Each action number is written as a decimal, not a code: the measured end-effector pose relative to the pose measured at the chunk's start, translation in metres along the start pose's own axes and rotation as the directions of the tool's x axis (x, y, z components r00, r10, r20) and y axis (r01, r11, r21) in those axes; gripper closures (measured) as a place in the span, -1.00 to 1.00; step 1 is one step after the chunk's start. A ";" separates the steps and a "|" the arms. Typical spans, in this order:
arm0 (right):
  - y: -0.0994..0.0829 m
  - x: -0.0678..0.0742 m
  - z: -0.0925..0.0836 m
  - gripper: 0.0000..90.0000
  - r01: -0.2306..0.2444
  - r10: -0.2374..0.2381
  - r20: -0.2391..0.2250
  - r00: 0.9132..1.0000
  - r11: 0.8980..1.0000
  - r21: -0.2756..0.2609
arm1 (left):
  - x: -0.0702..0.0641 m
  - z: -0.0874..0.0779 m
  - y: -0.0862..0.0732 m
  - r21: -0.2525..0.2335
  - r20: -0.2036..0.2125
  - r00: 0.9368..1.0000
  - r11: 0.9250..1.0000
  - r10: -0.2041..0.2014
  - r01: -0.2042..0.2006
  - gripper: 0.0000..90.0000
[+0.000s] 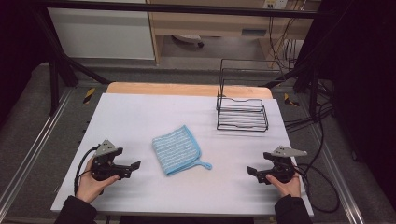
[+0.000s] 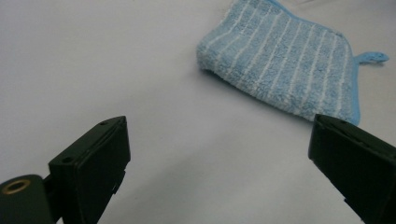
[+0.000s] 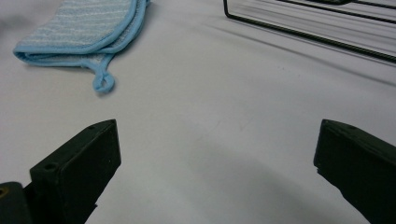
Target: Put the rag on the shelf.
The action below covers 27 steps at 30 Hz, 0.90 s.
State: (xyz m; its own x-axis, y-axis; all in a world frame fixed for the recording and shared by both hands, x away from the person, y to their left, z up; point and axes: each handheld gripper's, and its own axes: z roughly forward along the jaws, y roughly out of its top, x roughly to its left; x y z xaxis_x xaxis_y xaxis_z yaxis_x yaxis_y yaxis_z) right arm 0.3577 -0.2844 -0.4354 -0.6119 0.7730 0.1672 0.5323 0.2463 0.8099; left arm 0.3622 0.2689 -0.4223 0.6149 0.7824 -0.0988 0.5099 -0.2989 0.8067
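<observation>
1. The cloth (image 1: pixel 177 149), blue with thin white stripes and folded, lies flat near the middle of the white table (image 1: pixel 140 116), its small hanging loop (image 1: pixel 205 165) pointing toward my right side.
2. My left gripper (image 1: pixel 133 167) sits low over the table to the left of the cloth, well apart from it, with its jaws spread wide and nothing between them.
3. In the left gripper view, the cloth (image 2: pixel 285 65) lies ahead and to the right, beyond the jaw tips, with bare table between.
4. My right gripper (image 1: pixel 253 173) rests to the right of the cloth, also well apart, jaws spread wide and empty.
5. In the right gripper view, the cloth (image 3: pixel 84 28) lies at the upper left, its loop (image 3: pixel 103 83) nearest my jaws.
6. A black wire rack (image 1: pixel 242 114) stands at the table's far right, behind my right gripper and apart from the cloth.
</observation>
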 end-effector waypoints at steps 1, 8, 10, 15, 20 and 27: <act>0.000 0.000 0.000 -0.97 0.000 0.000 0.002 1.000 1.000 0.001 | -0.002 0.001 0.002 -0.002 0.003 1.000 1.000 0.001 -0.001 -0.86; 0.000 0.001 0.001 -0.97 0.002 -0.002 0.003 1.000 1.000 0.008 | -0.021 0.005 0.016 -0.004 0.031 0.999 1.000 0.021 -0.021 -0.76; 0.000 0.001 0.001 -0.97 0.005 -0.005 0.002 1.000 1.000 0.010 | -0.029 0.008 0.021 0.003 0.037 0.998 0.999 0.043 -0.043 -0.70; -0.001 0.001 0.002 -0.97 0.006 -0.006 -0.001 1.000 1.000 0.014 | -0.045 0.018 0.031 0.021 0.064 0.996 0.997 0.067 -0.069 -0.56; -0.001 0.001 0.002 -0.97 0.007 -0.007 -0.001 1.000 1.000 0.016 | -0.059 0.030 0.038 0.047 0.079 0.993 0.994 0.093 -0.097 -0.50; -0.001 0.001 0.002 -0.97 0.004 -0.004 -0.002 1.000 1.000 0.018 | -0.077 0.047 0.045 0.078 0.082 0.988 0.988 0.131 -0.137 -0.40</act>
State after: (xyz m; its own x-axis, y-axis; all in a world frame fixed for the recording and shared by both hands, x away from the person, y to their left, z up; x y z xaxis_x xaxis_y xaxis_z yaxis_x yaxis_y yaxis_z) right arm 0.3580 -0.2821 -0.4372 -0.6153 0.7707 0.1653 0.5403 0.2596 0.8004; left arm 0.3662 0.1693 -0.4055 0.7236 0.6891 -0.0402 0.4660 -0.4447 0.7650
